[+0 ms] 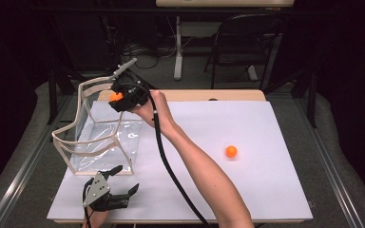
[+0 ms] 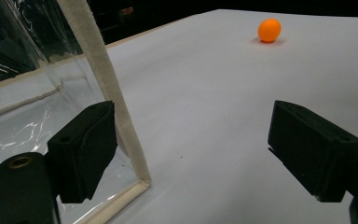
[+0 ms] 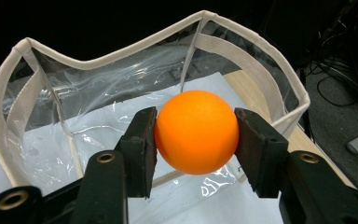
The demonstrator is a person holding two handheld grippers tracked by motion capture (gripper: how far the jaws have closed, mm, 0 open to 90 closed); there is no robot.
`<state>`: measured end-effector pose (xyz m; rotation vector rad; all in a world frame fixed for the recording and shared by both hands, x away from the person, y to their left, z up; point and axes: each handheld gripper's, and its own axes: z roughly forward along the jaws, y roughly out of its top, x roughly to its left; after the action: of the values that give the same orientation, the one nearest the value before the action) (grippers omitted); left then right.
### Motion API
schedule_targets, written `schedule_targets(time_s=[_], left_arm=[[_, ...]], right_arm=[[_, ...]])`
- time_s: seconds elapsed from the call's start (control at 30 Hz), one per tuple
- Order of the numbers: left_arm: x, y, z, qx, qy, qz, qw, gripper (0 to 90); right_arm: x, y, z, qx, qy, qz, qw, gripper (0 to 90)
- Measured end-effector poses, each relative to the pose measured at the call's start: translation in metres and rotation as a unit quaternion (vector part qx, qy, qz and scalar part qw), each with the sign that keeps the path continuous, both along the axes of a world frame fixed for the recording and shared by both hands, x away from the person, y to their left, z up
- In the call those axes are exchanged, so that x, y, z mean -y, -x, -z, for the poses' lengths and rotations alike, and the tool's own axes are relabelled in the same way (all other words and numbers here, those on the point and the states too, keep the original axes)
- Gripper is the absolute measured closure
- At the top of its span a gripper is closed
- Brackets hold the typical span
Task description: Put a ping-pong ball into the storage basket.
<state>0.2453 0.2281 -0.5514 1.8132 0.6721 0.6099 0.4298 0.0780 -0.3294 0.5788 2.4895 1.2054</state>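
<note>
A clear plastic bag with a cream fabric rim (image 1: 97, 124) stands open at the table's left. My right gripper (image 1: 119, 98) is over the bag's far right rim, shut on an orange ball (image 1: 115, 96). In the right gripper view that orange ball (image 3: 196, 132) sits squeezed between both pads, above the bag's open mouth (image 3: 93, 63). A second orange ball (image 1: 231, 151) rests on the white sheet to the right; the left gripper view has this second ball (image 2: 269, 30) far off. My left gripper (image 1: 123, 180) lies at the front edge, open, one jaw beside the bag's corner seam (image 2: 107, 88).
A white sheet (image 1: 247, 190) covers the wooden table (image 1: 237, 95). The right gripper's black cable (image 1: 171, 171) trails across the sheet along the forearm. A dark chair (image 1: 247, 47) and a white table leg (image 1: 177, 47) stand behind the table.
</note>
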Motion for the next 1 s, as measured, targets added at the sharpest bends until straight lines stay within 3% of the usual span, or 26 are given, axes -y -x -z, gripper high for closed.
schedule_targets(time_s=[0.43,1.0], left_arm=[[0.000,0.000,0.000,0.001,0.000,0.001,1.0000,15.7],[0.000,0.000,0.000,-0.002,0.000,0.001,1.0000,15.7]], right_arm=[[-0.023,0.003,0.008,-0.004,0.017,-0.011,0.9998,50.9],[-0.042,-0.002,0.026,-0.029,0.039,-0.011,0.9988,50.7]])
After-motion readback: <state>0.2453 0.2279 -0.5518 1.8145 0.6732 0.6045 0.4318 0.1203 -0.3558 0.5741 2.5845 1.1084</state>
